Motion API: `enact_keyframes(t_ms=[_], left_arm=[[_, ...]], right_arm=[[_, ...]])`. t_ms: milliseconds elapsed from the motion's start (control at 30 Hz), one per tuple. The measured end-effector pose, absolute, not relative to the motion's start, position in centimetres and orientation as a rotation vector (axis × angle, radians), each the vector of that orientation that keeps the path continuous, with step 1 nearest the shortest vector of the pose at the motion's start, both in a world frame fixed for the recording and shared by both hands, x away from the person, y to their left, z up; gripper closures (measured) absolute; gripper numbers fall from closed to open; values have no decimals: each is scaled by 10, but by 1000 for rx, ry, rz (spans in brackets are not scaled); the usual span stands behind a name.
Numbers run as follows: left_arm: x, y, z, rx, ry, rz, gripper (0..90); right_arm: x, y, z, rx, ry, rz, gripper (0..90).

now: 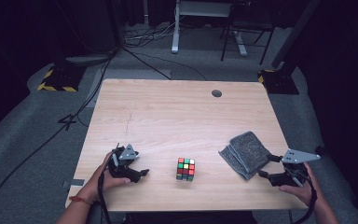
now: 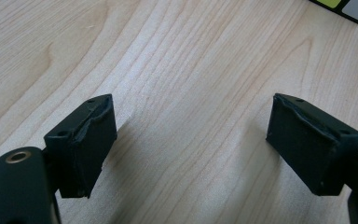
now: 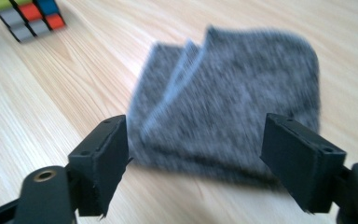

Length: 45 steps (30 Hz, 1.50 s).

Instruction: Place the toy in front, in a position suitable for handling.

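Your right gripper (image 1: 274,169) sits at the table's (image 1: 168,112) near right corner, jaws wide open, nothing between them. It points at the folded grey cloth (image 1: 245,153), which lies flat on the wood just ahead of it, near the right edge. In the right gripper view the cloth (image 3: 228,112) is blurred, but you can see it folded in layers with a lighter edge strip, lying just past the open jaws and spanning the gap between them. Whether the jaw tips touch the cloth, can't tell. Your right hand (image 1: 303,186) wraps the handle from behind.

Your left gripper (image 1: 140,169) rests low at the near left of the table, your left hand (image 1: 103,176) around it, jaws pointing right toward the puzzle cube (image 1: 185,169). Its jaws are open too, wide apart, holding nothing; in the left gripper view there's bare wood grain between them. A corner of the cube (image 2: 347,8) shows at the top right of that view, well clear of the jaws.

The cube stands on the table between the two grippers, near the front edge, apart from both. The cloth is to its right, not touching it. The cube's corner (image 3: 28,16) also shows at the top left of the right gripper view.
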<state>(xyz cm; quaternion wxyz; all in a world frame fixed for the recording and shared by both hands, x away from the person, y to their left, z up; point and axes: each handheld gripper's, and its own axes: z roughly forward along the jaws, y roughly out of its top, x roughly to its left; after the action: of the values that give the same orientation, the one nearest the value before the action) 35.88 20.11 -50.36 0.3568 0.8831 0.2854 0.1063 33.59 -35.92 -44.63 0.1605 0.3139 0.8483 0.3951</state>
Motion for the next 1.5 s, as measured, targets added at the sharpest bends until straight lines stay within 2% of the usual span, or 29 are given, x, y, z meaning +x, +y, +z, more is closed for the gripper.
enact_keyframes(t_ms=[100, 200, 333, 533, 933, 1133, 1333, 1500], left_arm=[[358, 201, -504, 2280, 740, 277, 164], [358, 201, -504, 2280, 740, 274, 163], [358, 199, -504, 2281, 732, 269, 163], [357, 192, -504, 2290, 693, 256, 163], [357, 154, -504, 2320, 571, 212, 148], [360, 134, -503, 2344, 462, 169, 148], [370, 114, -504, 2386, 381, 126, 32], [376, 94, -503, 2411, 347, 113, 23]], right_arm=[[346, -344, -443, 855, 2463, 1099, 289], [365, -326, -455, 847, 2501, 1015, 333], [378, -319, -468, 871, 2513, 928, 323], [388, -324, -492, 986, 2506, 984, 267], [390, -310, -496, 956, 2511, 1042, 260], [386, -283, -495, 885, 2567, 1051, 258], [386, -258, -493, 851, 2606, 1023, 257], [388, -254, -493, 831, 2616, 1020, 255]])
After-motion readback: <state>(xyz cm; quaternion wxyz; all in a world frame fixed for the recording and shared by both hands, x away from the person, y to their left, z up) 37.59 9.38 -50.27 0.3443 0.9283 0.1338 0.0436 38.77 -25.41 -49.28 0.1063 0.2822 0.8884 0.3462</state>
